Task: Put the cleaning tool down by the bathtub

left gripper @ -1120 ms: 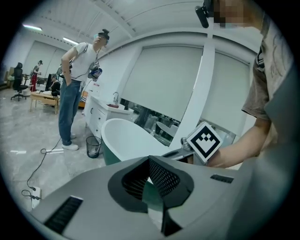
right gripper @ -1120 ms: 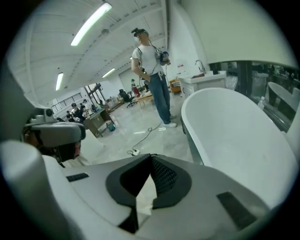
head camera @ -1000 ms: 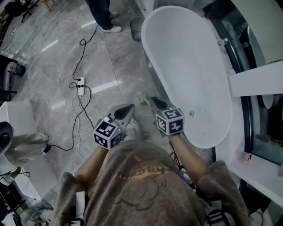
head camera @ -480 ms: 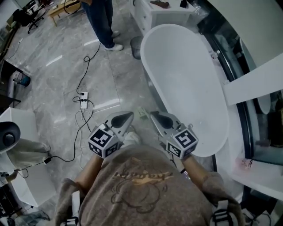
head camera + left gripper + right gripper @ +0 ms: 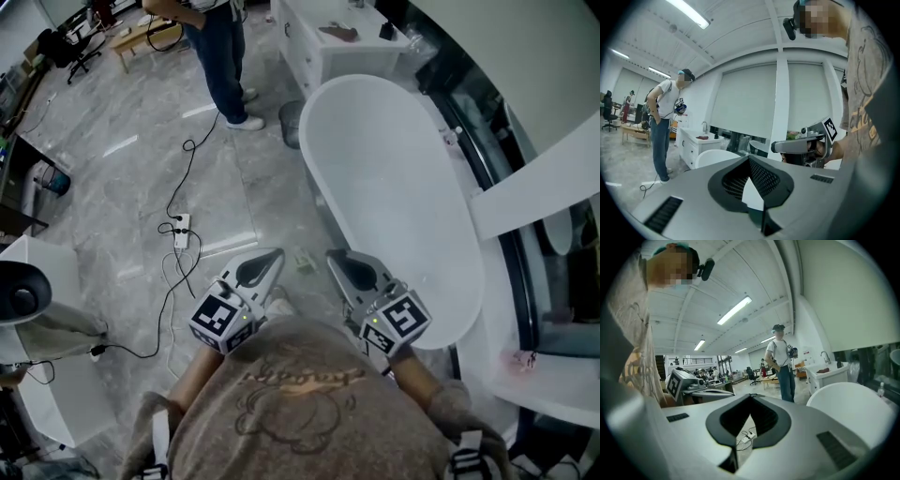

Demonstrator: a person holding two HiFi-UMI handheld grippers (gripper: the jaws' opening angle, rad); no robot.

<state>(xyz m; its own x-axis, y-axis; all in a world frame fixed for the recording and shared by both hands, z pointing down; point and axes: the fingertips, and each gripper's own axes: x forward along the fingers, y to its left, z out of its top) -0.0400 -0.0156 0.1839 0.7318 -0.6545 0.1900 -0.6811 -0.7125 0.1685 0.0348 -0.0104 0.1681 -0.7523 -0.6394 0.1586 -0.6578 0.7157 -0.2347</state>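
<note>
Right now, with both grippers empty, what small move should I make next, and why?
Probably just step back and call it done: the cleaning tool lies on the floor beside the bathtub, between the left gripper and the right gripper in the head view, and both grippers' jaws are shut on nothing.

Cut off at the head view's top edge, above the waist: standing person (image 5: 223, 56). Too small to name: pale green thing (image 5: 305, 263) on the floor just beside the bathtub (image 5: 394, 187), likewise the dark bits (image 5: 337, 33) atop the white cabinet (image 5: 309, 58). Hidden beneath the wearer's shirt (image 5: 300, 403): own legs and feet.
</note>
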